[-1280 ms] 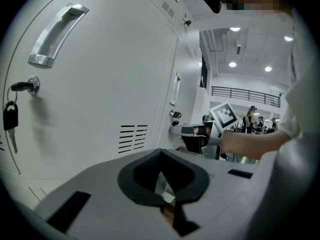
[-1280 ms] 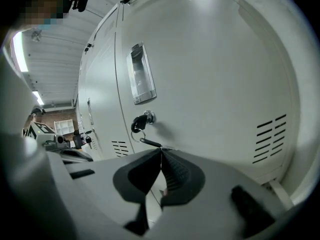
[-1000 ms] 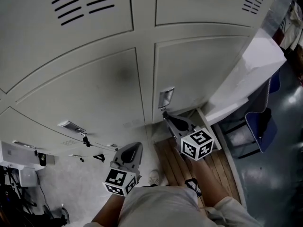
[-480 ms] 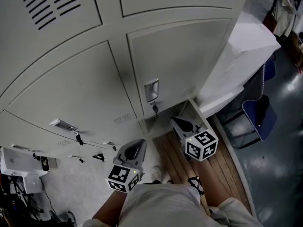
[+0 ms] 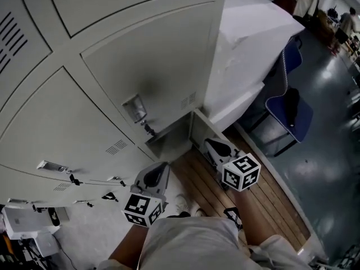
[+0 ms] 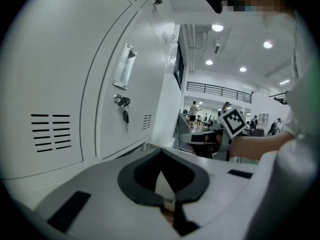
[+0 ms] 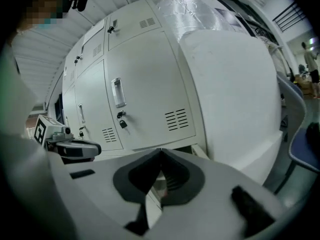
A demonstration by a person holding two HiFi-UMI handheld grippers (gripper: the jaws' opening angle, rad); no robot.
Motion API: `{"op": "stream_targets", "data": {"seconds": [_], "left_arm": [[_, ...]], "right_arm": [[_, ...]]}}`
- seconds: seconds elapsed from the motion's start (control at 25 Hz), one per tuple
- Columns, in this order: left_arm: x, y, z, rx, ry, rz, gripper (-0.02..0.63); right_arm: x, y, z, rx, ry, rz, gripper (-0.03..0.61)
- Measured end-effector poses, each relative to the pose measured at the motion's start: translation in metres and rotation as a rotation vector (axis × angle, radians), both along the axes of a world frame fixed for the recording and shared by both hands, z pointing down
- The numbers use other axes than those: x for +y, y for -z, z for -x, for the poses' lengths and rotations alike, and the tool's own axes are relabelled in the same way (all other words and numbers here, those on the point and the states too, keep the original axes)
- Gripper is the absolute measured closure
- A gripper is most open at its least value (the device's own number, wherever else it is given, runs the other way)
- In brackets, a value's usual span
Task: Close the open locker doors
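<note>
Head view: the locker bank (image 5: 84, 94) fills the upper left, and every door you can see on it sits flush in its frame. A large white wrapped block (image 5: 247, 44) stands against the bank's right end. Below it, a wooden slatted platform (image 5: 247, 196) lies on the floor at your feet, with a blue chair (image 5: 289, 114) on the grey floor to the right.

The end locker door (image 5: 163, 61), nearest the white block, is shut; the right gripper view shows the same door (image 7: 145, 79) closed, vent slots low on its right.

Your left gripper (image 5: 153, 177) hangs low in front of the bank, apart from any door. In its own view, the left gripper (image 6: 161, 156) has its jaw tips together with nothing between them. Your right gripper (image 5: 216, 148) is over the platform, just below the end door and not touching it; its own view shows the right gripper (image 7: 160, 154) likewise closed and empty.

The handle (image 5: 134, 108) sits on the door's left edge, with a key (image 5: 149, 130) hanging in the lock just under it.
</note>
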State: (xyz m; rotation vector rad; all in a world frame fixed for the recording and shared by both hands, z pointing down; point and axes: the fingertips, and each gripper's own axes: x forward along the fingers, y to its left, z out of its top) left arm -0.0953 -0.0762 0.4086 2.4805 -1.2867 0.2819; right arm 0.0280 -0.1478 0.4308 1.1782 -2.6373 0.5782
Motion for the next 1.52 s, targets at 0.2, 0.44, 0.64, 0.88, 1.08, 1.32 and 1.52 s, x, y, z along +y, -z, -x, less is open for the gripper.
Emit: {"op": "stream_targets", "data": {"seconds": [0.2, 0.44, 0.64, 0.88, 1.08, 1.32, 1.52], "left_arm": [[-0.009, -0.006, -0.030, 0.001, -0.071, 0.009, 0.600], [-0.018, -0.011, -0.064, 0.004, -0.145, 0.018, 0.600], [-0.029, -0.017, -0.084, 0.013, -0.174, 0.028, 0.600], [-0.030, -0.032, -0.098, -0.005, -0.213, 0.066, 0.600], [-0.031, -0.048, -0.114, -0.025, -0.250, 0.083, 0.600], [-0.029, -0.065, -0.120, -0.036, -0.253, 0.109, 0.600], [-0.023, -0.079, -0.115, -0.049, -0.249, 0.138, 0.600]], "right_arm": [[0.010, -0.007, -0.052, 0.018, -0.102, 0.017, 0.551], [0.021, -0.023, -0.109, 0.041, -0.215, 0.050, 0.551], [0.027, -0.046, -0.144, 0.079, -0.276, 0.094, 0.551], [0.029, -0.079, -0.171, 0.109, -0.313, 0.140, 0.551], [0.025, -0.099, -0.176, 0.103, -0.310, 0.160, 0.551], [0.018, -0.121, -0.182, 0.074, -0.335, 0.190, 0.551], [0.011, -0.137, -0.181, 0.062, -0.333, 0.209, 0.551]]}}
